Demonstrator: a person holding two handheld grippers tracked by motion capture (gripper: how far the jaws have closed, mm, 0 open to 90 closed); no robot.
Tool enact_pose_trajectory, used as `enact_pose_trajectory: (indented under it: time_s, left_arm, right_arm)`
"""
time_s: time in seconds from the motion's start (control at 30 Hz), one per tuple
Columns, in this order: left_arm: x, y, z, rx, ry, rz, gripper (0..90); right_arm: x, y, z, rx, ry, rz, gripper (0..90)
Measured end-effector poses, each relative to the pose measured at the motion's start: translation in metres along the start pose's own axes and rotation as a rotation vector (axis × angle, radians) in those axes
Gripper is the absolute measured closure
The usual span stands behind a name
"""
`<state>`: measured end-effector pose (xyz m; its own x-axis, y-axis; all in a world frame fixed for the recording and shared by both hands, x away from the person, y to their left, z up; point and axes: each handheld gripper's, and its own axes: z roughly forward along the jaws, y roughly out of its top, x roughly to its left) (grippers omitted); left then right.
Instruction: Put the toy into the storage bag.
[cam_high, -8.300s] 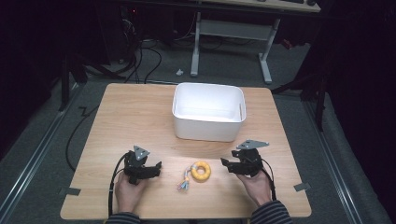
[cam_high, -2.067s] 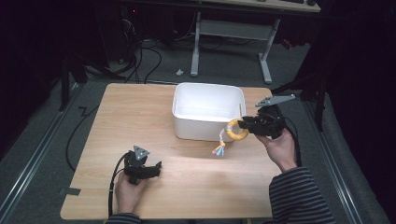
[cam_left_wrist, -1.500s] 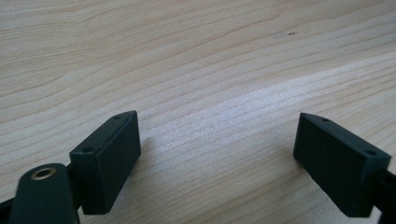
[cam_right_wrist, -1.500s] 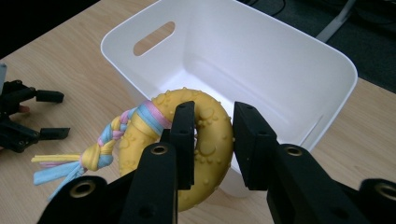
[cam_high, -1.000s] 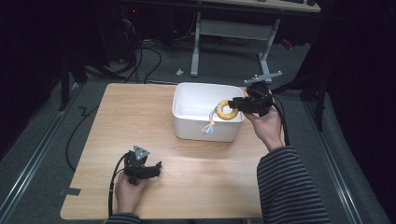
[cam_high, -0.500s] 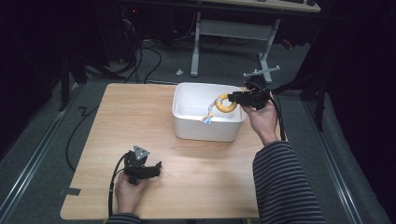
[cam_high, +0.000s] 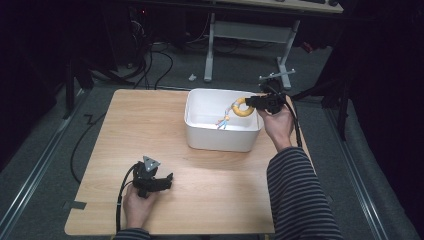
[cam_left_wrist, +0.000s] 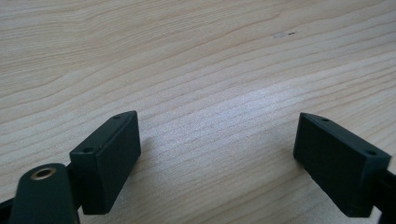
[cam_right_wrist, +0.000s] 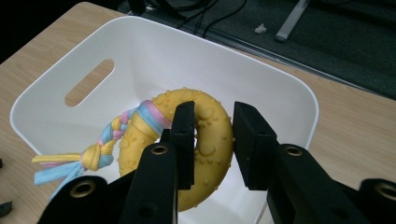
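Note:
A knobbly yellow ring toy (cam_right_wrist: 211, 140) with a braided pink, blue and yellow rope tail (cam_right_wrist: 95, 156) hangs over the inside of the white bin (cam_right_wrist: 154, 60). My right gripper (cam_right_wrist: 215, 110) is shut on the ring's band, one jaw through the hole and the other outside. From above, the ring toy (cam_high: 243, 108) sits above the bin's (cam_high: 220, 142) far right corner, with the right gripper (cam_high: 252, 102) reaching in from the right and the rope tail (cam_high: 223, 121) dangling inside. Near the table's front left, my left gripper (cam_high: 167, 181) rests open; its jaws (cam_left_wrist: 217, 140) hold nothing above bare wood.
The wooden table (cam_high: 150, 130) has bare room left of and in front of the bin. The bin has a handle slot (cam_right_wrist: 88, 82) in its far wall. A desk frame (cam_high: 250, 37) and cables (cam_high: 150, 65) stand on the floor beyond the table.
The ring toy went from the table's front, lifted by my right gripper, up and back to above the bin; over the last second it edged a little further over it. The left gripper stayed put.

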<state>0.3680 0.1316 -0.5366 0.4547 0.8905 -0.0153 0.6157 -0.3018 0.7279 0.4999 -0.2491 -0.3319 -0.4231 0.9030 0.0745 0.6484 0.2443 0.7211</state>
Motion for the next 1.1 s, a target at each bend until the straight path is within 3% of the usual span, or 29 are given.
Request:
enact_pose_trajectory:
  time_s: [0.27,0.37,1.1]
  left_arm:
    - [0.000,0.000,0.000,0.000,0.000,0.000,15.0]
    - [0.000,0.000,0.000,-0.001,0.000,-0.001,15.0]
    - [0.000,0.000,0.000,-0.001,-0.002,-0.001,15.0]
  right_arm:
    - [-0.003,-0.004,0.010,0.007,-0.013,0.019,70.9]
    - [0.000,-0.006,0.018,0.032,-0.031,0.011,70.9]
    - [0.008,-0.022,0.038,0.087,-0.005,-0.002,70.8]
